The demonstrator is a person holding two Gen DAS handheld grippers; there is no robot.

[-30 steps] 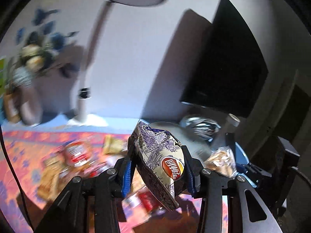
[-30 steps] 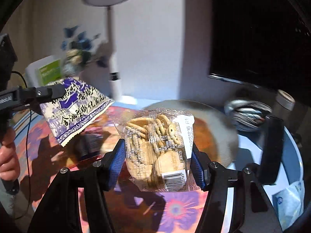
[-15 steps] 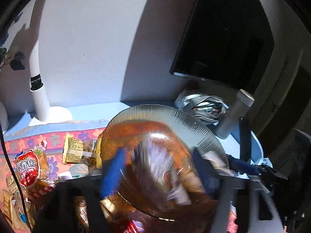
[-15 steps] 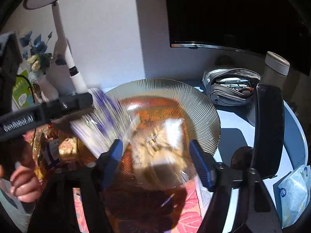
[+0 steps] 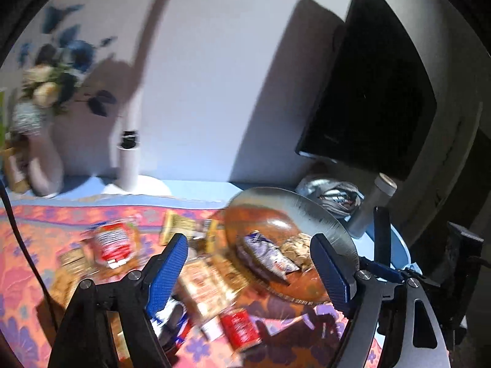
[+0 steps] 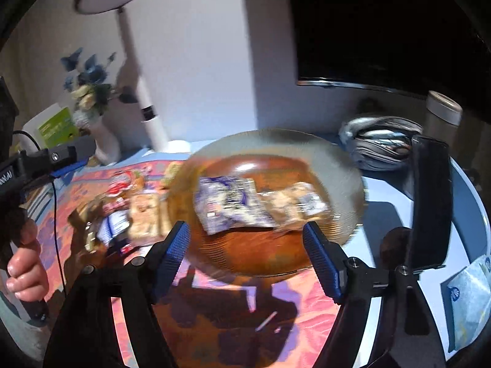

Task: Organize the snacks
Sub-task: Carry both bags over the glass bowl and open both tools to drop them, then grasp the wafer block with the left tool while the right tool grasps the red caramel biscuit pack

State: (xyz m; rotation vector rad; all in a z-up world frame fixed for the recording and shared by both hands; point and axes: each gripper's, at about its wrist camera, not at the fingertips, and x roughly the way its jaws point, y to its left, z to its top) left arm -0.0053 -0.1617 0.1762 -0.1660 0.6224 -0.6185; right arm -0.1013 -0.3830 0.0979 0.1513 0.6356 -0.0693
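Snacks on plate — beyond grippers | left gripper, right gripper — wide, empty

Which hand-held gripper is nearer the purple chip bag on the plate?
Right hand-held gripper: purple chip bag lies just ahead, centred. Left hand-held gripper sits further off, bag ahead-right.

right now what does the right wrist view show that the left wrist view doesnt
Only the right wrist view shows the person's hand and the pale blue tissue pack. Only the left wrist view shows the small red snack packet. Both show the ribbed glass plate holding the purple-and-white chip bag and clear cookie packet, jaws open.
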